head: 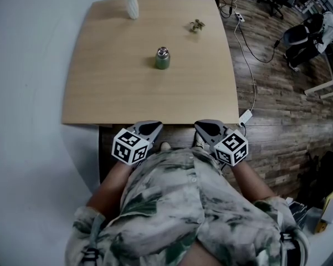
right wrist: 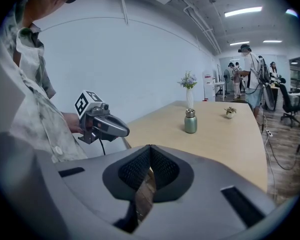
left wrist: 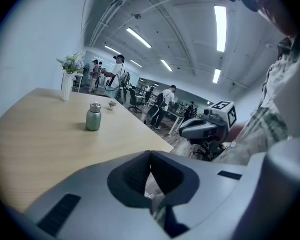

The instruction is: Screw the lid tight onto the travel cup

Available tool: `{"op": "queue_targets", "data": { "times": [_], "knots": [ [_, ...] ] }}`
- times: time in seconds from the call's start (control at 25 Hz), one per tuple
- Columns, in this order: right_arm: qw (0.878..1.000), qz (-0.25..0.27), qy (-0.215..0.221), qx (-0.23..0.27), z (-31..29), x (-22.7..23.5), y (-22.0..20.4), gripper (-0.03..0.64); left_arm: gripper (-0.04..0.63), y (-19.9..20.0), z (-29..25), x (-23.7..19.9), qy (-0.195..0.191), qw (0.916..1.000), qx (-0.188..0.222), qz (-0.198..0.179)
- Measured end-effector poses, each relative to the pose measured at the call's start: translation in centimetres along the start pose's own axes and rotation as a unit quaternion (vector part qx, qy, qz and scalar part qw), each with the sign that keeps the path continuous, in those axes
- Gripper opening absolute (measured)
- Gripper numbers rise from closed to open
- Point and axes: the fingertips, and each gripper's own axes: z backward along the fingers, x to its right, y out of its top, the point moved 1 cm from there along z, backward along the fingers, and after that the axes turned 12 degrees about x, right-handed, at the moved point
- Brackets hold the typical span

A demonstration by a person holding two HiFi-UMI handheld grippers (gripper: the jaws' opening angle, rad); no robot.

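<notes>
Left gripper (head: 148,128): jaws pressed together, empty, held at our waist short of the table (head: 100,93) edge.
Right gripper (head: 206,127): likewise closed on nothing.
Travel cup (head: 162,59): upright mid-table, lid (head: 163,51) on top, well away from both.
Risk: we judge a 1-gripper twist could spin or tip the unbraced cup.

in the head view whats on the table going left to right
vase → travel cup → small potted plant
</notes>
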Motion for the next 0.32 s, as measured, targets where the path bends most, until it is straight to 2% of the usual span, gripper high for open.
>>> {"op": "queue_targets", "data": {
  "times": [0.32],
  "knots": [
    [1.0,0.001,0.002,-0.002,-0.15,0.16,-0.55,0.021,0.023,-0.78,-0.39,-0.04,-0.001,1.0,-0.004,0.001]
  ]
}}
